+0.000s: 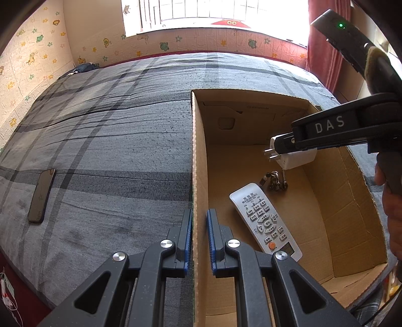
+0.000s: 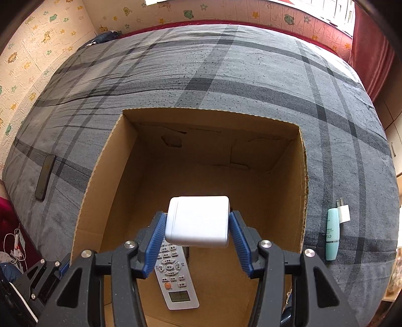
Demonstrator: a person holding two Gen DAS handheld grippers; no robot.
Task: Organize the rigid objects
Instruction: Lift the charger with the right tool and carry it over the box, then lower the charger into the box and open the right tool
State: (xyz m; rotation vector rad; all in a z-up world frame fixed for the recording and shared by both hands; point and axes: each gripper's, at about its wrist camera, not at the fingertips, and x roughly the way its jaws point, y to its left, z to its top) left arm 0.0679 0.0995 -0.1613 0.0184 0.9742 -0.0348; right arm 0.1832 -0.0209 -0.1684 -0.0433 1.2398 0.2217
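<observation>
Left gripper: jaws nearly closed, straddling the box wall, one pad on each side, pointing forward and low. Right gripper: clamped on a white charger, held above the box interior, angled downward.

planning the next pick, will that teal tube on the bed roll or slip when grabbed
The teal tube looks round and smooth, so it may roll if nudged sideways and could slip between the fingers. It lies against a white plug, which may shift too.

A home bedroom — a wide bed under a grey plaid cover, cartoon-animal wallpaper, a red curtain beside the bright window.
</observation>
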